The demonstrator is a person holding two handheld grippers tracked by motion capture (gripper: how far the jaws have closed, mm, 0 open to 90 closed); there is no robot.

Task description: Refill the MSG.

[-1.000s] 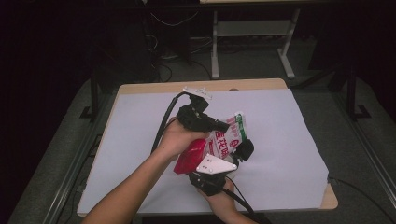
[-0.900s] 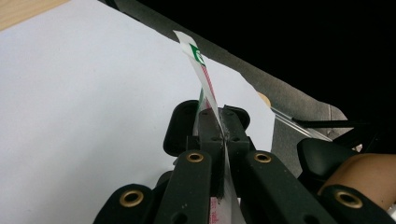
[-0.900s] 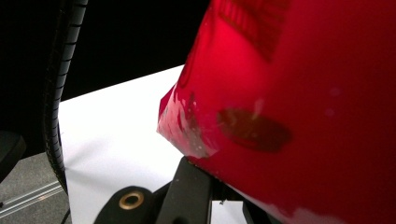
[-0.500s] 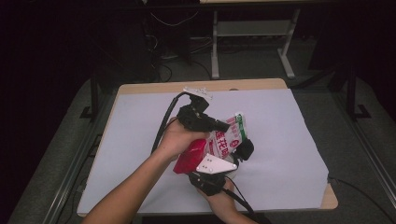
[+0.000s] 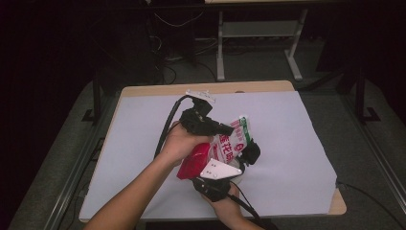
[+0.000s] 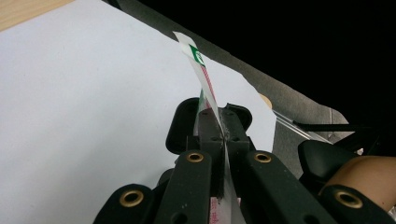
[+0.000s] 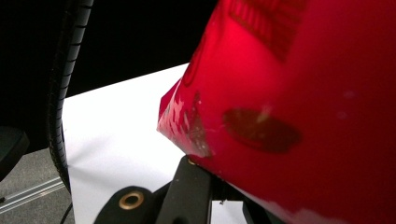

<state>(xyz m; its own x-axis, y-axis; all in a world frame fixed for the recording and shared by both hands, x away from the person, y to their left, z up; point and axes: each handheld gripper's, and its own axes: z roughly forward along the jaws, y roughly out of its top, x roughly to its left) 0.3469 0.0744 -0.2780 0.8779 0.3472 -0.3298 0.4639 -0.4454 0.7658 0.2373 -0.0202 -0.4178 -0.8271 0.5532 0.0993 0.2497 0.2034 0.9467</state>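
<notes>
My left gripper pinches the snack bag by its top seal, frame centre, above the white table cover; right gripper at its red bottom, prob. bracing it; grip state there: can't tell.

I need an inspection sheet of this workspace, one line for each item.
Surface: white sheet covering a wooden table.
Job's things: red and white snack bag, lifted above the sheet between both grippers.
Clutter: nothing seen.
Grippers: left gripper shut on the bag's flat edge; right gripper at the bag, its grip hidden.
Cables: black cable trailing from the left gripper.
Surroundings: dark floor, grey metal frame behind the table.
</notes>
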